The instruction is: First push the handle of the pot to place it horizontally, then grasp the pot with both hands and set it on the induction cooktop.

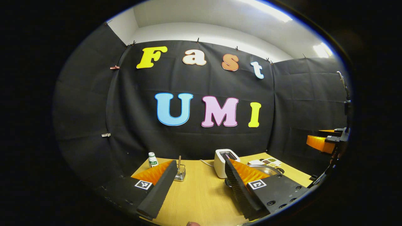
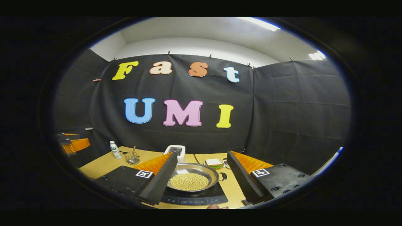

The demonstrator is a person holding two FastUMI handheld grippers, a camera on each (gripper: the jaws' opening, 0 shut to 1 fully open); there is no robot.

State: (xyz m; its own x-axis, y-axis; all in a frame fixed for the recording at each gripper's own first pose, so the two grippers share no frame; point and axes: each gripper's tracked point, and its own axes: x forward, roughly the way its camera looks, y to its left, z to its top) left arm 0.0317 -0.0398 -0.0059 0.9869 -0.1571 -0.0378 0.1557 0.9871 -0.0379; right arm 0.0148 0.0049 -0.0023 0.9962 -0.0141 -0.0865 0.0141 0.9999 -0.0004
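Two grippers hover above the yellow wooden table [image 2: 100, 163] with jaws apart, nothing between them; the left gripper [image 1: 201, 185] points toward the table's far edge, the right gripper [image 2: 201, 182] faces the shallow round steel pot [image 2: 193, 179], which holds pale yellow grains and sits on the flat black induction cooktop [image 2: 194, 197] near the front edge; behind it at the far edge stands a white toaster [image 2: 176, 151]; toward the far left corner stand a small white bottle [image 2: 115, 150] and a wire basket [image 2: 132, 158]

Pot [image 2: 192, 178] on induction cooktop [image 2: 194, 197]; toaster [image 2: 176, 152] behind; bottle [image 2: 115, 150] and wire basket [image 2: 132, 158] far left.
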